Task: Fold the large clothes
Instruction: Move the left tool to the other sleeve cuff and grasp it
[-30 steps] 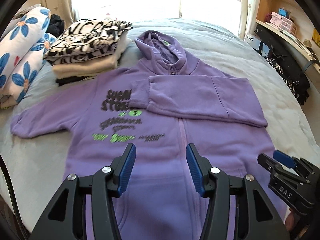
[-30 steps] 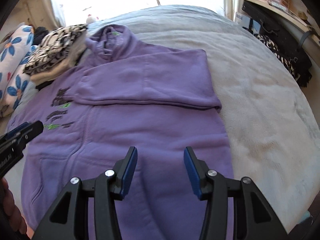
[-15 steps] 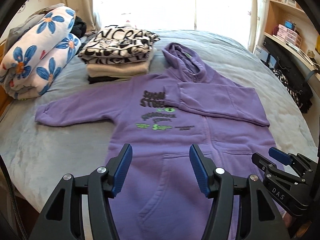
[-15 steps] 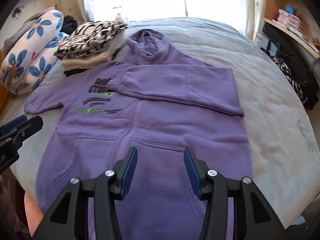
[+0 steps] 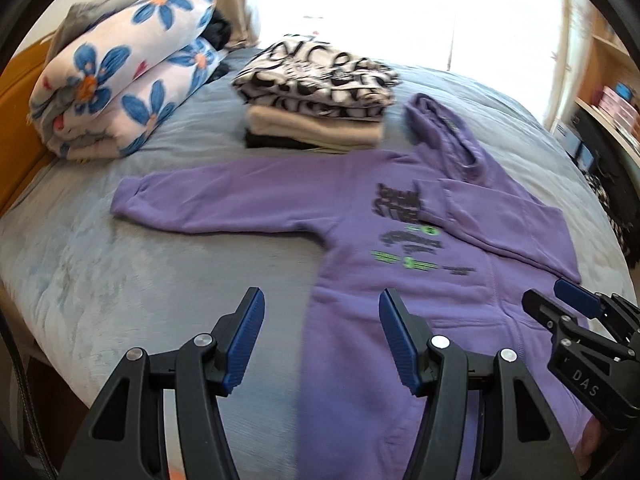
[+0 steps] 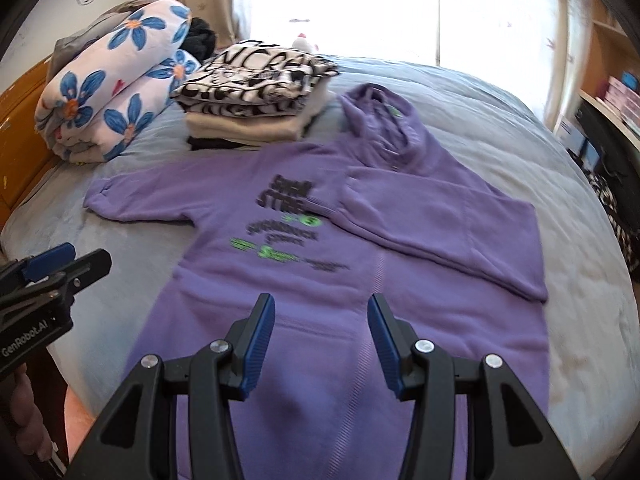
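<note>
A purple hoodie (image 5: 420, 320) (image 6: 360, 280) lies flat and face up on the grey bed (image 5: 140, 280), hood at the far end. One sleeve (image 6: 440, 232) is folded across the chest. The other sleeve (image 5: 224, 204) stretches out to the left. My left gripper (image 5: 320, 304) hovers open over the hoodie's left hem edge, with nothing between its blue pads. My right gripper (image 6: 320, 306) hovers open above the lower front near the zip, also holding nothing. Each gripper shows at the other view's edge: the right gripper (image 5: 560, 308), the left gripper (image 6: 68, 264).
A stack of folded clothes (image 5: 316, 104) with a black-and-white top sits beyond the outstretched sleeve. A rolled floral quilt (image 5: 120, 80) lies at the far left by a wooden headboard. Shelves and dark bags (image 6: 608, 152) line the right side. The bed's near-left edge drops off.
Both grippers have drawn back and shifted left, so the outstretched sleeve and the bed's left side have come into view. The left jaws stand a little wider. The hoodie has not moved.
</note>
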Available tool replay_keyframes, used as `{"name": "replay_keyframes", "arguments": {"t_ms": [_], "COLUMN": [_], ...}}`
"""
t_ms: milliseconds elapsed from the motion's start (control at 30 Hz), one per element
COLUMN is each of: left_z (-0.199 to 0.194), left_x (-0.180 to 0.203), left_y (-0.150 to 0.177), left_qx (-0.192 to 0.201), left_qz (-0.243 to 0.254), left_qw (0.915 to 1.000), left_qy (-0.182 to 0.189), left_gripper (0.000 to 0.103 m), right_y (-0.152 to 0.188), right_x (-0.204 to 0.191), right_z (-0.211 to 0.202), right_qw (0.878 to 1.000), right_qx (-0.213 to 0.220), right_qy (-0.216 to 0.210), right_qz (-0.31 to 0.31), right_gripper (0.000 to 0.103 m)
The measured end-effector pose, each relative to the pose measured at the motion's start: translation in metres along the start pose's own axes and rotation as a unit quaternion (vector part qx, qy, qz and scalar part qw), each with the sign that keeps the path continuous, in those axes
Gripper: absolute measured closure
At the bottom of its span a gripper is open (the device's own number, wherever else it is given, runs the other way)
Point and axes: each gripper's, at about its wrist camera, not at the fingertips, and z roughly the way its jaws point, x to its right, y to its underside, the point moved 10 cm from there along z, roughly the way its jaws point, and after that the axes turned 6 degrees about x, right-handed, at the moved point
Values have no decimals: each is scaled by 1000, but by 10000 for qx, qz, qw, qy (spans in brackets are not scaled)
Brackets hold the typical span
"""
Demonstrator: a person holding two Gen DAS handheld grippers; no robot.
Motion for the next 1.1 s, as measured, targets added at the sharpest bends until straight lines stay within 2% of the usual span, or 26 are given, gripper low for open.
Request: {"name": "replay_keyframes", "arguments": {"t_ms": [267, 433, 567, 800, 1100], "left_z": [48, 91, 118, 153, 195], "left_x": [-64, -106, -133, -160, -197], "left_y": [-6, -8, -9, -7, -10], "left_qx": [-310, -622, -749, -862, -1004], "left_qz": [-531, -1082, -1373, -1654, -2144], "left_qw": [9979, 9921, 9875, 9821, 9715], "left_qy": [-212, -135, -213, -259, -145], "left_gripper": [45, 45, 45, 45, 45], "right_y": [-30, -44, -51, -56, -55], "right_x": [-44, -68, -83, -98, -103], "right_z": [44, 73, 98, 131, 163], "right_qw": [9998, 9994, 9993, 9992, 9990], "right_qx": [-33, -40, -98, -201, -378], "right_qy": [-188, -308, -340, -337, -244], "right_qz": [-112, -127, -143, -76, 58], "right_gripper": [55, 55, 55, 55, 55]}}
